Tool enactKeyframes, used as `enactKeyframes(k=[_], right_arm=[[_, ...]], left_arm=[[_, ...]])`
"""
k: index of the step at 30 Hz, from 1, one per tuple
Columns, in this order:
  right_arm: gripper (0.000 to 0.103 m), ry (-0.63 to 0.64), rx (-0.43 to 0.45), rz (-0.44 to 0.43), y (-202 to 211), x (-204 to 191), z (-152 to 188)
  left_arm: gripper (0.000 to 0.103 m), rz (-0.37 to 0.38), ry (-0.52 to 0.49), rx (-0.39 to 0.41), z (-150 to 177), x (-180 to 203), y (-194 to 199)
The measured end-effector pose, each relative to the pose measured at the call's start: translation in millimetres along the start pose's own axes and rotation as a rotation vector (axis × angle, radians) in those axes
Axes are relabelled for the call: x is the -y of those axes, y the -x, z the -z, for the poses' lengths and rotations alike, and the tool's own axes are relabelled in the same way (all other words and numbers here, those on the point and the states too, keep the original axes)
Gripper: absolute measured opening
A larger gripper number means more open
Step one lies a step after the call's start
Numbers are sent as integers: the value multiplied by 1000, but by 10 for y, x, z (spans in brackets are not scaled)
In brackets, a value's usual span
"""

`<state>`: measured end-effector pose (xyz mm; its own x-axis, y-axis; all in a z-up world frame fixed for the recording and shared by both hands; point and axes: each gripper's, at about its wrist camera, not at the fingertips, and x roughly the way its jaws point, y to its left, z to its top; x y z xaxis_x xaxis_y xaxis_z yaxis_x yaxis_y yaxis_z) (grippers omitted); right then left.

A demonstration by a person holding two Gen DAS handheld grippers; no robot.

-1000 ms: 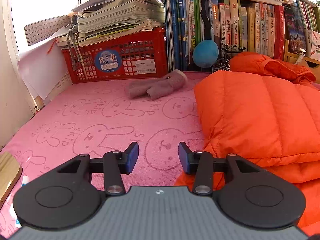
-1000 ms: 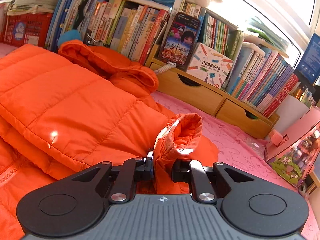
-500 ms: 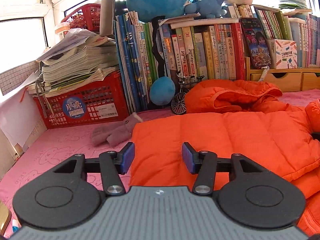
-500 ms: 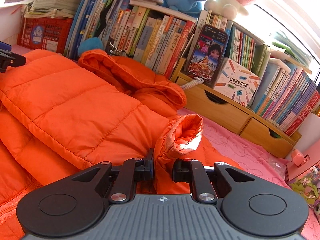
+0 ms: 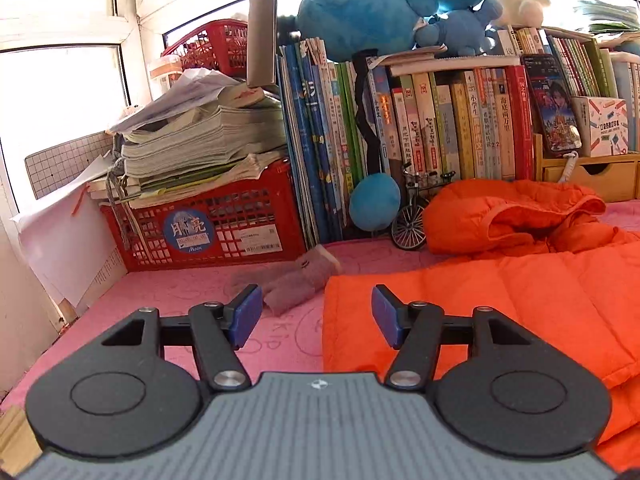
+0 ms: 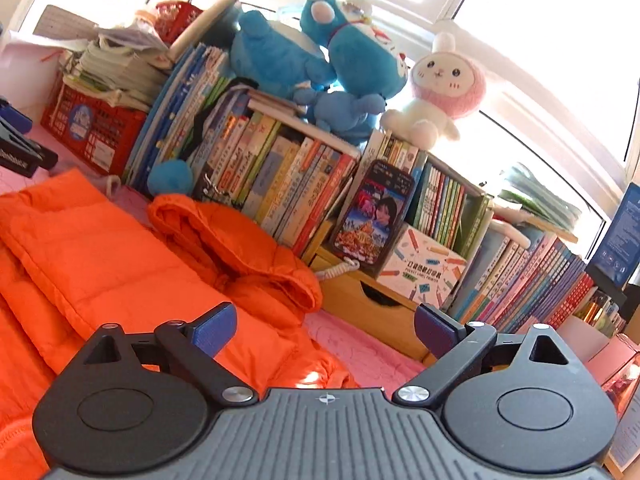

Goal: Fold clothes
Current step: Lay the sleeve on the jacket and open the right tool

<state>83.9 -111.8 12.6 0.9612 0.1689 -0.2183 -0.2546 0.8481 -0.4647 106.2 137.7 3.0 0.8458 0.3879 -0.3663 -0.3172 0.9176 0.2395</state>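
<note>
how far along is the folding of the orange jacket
Partly done. The orange jacket lies on the pink cover with a quilted panel folded over its body. Nothing is in hand: the right tongs and left tongs are both opening with no fabric between them. Left to do: the hood is bunched loose at the back, and the bundle is not yet compact.
</note>
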Motion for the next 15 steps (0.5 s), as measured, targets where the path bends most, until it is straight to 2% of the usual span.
enactKeyframes(k=[2,5,10,12,15], right_arm=[[102,38,59,0,-66,-178,-176],[102,144,101,-5,-285,-592,-360],[101,214,50,-113,-646,-1247,-388],[101,247,29,-102,-727,-1438,-303],[101,251,-22,-80,-820,-1475,-209]], left_arm=[[60,-23,-21,-11,-33,100,-131],[62,-49,-34,-76,69,153,-339],[62,-78,-47,-176,318,145,-552],[62,-81,-49,-204,363,142,-590],[63,-88,-69,-221,397,168,-620]])
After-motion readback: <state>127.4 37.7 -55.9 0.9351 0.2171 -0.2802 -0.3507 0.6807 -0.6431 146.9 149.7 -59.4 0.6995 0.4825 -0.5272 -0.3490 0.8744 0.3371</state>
